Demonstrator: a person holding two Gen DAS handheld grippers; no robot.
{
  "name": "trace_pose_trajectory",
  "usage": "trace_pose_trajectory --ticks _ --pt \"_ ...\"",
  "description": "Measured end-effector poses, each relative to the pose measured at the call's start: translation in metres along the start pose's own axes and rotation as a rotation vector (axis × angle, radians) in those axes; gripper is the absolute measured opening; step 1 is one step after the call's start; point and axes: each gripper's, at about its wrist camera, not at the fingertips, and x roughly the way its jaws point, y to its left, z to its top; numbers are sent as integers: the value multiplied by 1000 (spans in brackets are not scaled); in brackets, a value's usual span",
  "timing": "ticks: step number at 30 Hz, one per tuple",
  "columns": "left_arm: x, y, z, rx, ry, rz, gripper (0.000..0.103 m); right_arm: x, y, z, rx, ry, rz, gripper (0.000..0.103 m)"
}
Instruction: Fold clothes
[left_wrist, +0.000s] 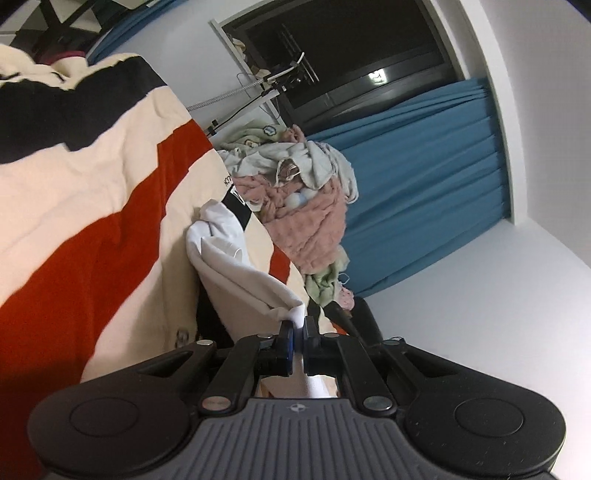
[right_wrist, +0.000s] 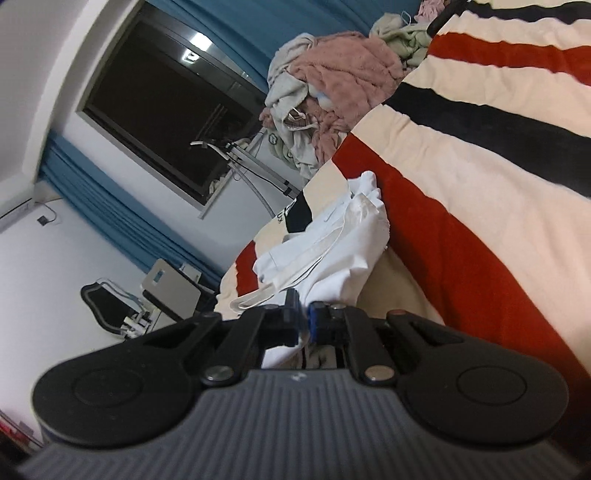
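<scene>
Left wrist view: left gripper (left_wrist: 299, 325) and right gripper (right_wrist: 303, 306) each clamp the white garment (right_wrist: 332, 251), apparently lifted off the bed (right_wrist: 480, 184); next, spread it flat.

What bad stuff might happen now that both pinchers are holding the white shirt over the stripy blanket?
1. The left gripper pinches only a small tip of the white garment, so the cloth might slip out.
2. The right gripper holds bunched fabric with loose straps hanging nearby; they might tangle or fold crooked.
3. The pile of clothes sits close on the striped blanket, so the dangling shirt might drag into it.
</scene>
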Motion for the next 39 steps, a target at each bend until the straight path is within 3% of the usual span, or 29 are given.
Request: trace_pose_trajectory --ticks 9,14,20,24,28,33,35,39 --pt "-92 -26 -52 88 -9 31 4 -88 27 -41 -151 -59 -34 9" --pt "-98 -39 -64 164 -15 21 4 -98 29 -38 -149 -46 -54 9" --pt "-56 -59 -34 166 -27 51 5 -65 41 1 -118 -92 -34 9" --pt "4 -78 9 192 -38 87 5 -7 61 49 -102 -101 -75 9" --pt "77 -82 40 321 -63 142 6 65 69 87 -127 -98 -144 9" --pt "152 -41 57 355 -30 229 5 150 38 103 -119 -59 -214 9" --pt "172 -17 60 329 -21 248 6 168 17 96 -120 -44 -222 9" --pt "191 5 62 369 -29 249 6 192 -13 87 -88 -3 -240 10"
